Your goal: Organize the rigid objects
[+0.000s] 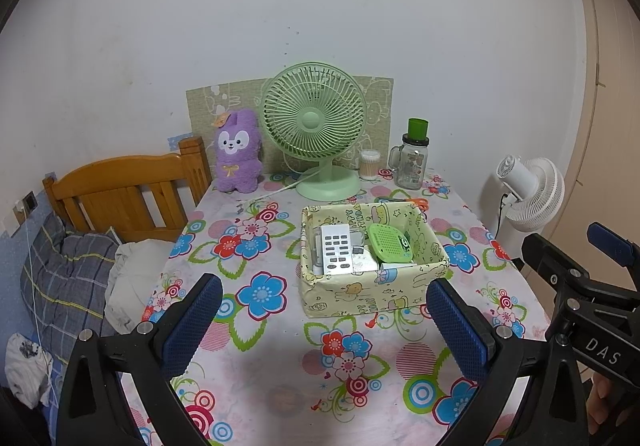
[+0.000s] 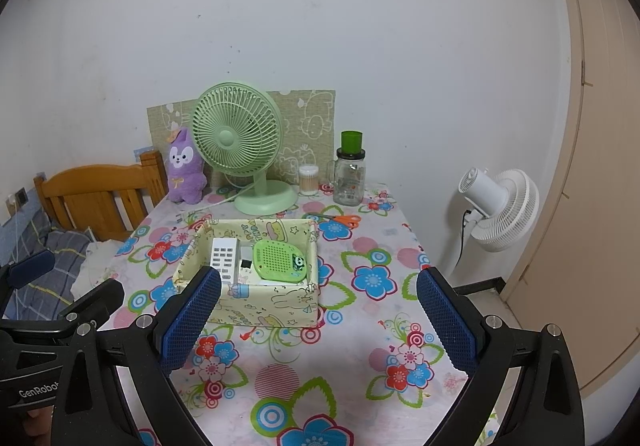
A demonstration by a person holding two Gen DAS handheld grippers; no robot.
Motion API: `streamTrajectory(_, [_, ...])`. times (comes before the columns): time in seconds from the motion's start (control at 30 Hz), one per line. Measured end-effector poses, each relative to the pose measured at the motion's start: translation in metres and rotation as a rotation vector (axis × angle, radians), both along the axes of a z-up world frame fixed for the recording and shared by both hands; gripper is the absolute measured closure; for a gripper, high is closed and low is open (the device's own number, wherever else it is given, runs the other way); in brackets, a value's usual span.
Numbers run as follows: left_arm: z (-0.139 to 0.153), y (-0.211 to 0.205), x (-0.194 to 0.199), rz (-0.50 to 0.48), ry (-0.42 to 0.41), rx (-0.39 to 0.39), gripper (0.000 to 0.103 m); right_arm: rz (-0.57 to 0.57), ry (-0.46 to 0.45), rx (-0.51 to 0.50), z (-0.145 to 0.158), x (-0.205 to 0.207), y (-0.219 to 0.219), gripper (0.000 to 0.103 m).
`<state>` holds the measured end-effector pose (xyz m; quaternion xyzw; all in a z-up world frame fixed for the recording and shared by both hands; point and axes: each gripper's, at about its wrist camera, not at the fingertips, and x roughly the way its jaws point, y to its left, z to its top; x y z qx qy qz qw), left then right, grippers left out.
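Storage box [image 1: 374,278] is sitting mid-table on the flowered tablecloth [image 1: 256,374], already holding a white remote [image 1: 337,249] and a green perforated device [image 1: 390,244].

Left wrist view: the left gripper [image 1: 324,320] is hovering spread wide, holding nothing, with the box lying ahead and slightly to the right of its centre line. The remote's long axis is running roughly away from the camera. Orange-handled scissors [image 1: 418,203] are lying just behind the box's far right corner, apparently the only loose rigid item left out. The right gripper [image 1: 608,246] is showing at the right edge; I cannot tell from here how its fingers stand.

Right wrist view: the right gripper [image 2: 318,320] is likewise released and empty. The box [image 2: 276,306] is lying ahead and to its left; the scissors [image 2: 344,221] are lying straight ahead beyond the box's far right corner, handles pointing right. Judgement: the right hand looks better placed for the scissors, reaching past the box.
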<state>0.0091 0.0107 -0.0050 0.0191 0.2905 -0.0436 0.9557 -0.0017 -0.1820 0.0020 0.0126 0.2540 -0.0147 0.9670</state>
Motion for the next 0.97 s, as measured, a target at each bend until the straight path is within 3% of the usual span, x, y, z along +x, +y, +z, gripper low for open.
streamTrajectory(0.97, [0.0006, 0.002, -0.0009, 0.003, 0.004, 0.001, 0.0, 0.002, 0.002, -0.002, 0.0021, -0.0011, 0.0029, 0.003])
